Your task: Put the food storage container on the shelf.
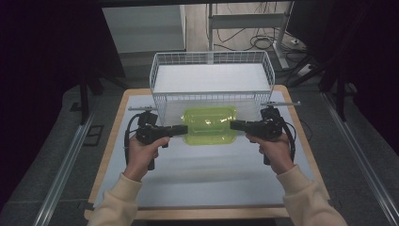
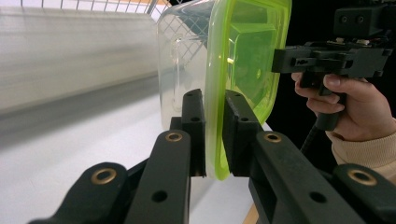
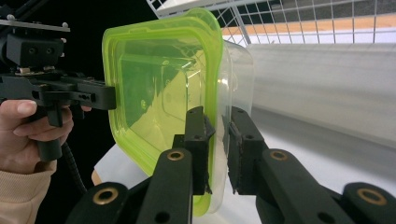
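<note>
Box [image 1: 209, 125], clear with a green lid [image 2: 243, 60], sits between my two grippers just in front of the wire basket [image 1: 211, 70], above the white mat [image 1: 202, 174]. My left gripper [image 2: 214, 133] pinches the lid's rim at one end; my right gripper [image 3: 217, 149] pinches the rim at the other end, jaws pressed on it. I judge the grasp is made and the box still has to go somewhere, likely into the basket, which looks empty. I cannot say whether the box is lifted or resting. I read no label or writing anywhere.
</note>
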